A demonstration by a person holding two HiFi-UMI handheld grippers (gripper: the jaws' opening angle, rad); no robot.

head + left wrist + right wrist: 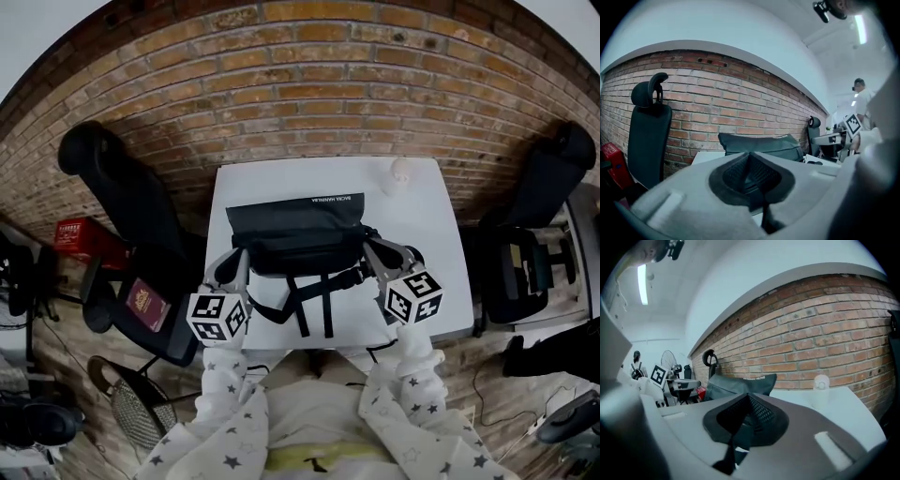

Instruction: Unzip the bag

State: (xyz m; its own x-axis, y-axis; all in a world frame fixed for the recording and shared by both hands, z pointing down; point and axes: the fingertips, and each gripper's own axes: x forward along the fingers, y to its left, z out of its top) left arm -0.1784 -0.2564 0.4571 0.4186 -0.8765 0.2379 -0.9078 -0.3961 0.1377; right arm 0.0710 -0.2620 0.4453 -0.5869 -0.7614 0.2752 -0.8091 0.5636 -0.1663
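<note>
A dark grey bag (298, 230) lies on the white table (431, 281), its black straps (314, 305) trailing toward the front edge. My left gripper (234, 264) sits at the bag's near left corner and my right gripper (384, 253) at its near right corner. In the left gripper view the jaws (750, 157) are shut with nothing between them, and the bag (761, 145) stands just beyond. The right gripper view shows its jaws (749, 399) closed together and empty, with the bag (740, 383) ahead to the left. No zipper pull is visible.
A small white object (400, 173) stands at the table's far right corner. Black office chairs flank the table at left (122, 187) and right (553, 178). A red box (80, 234) sits on the floor at left. A brick wall runs behind.
</note>
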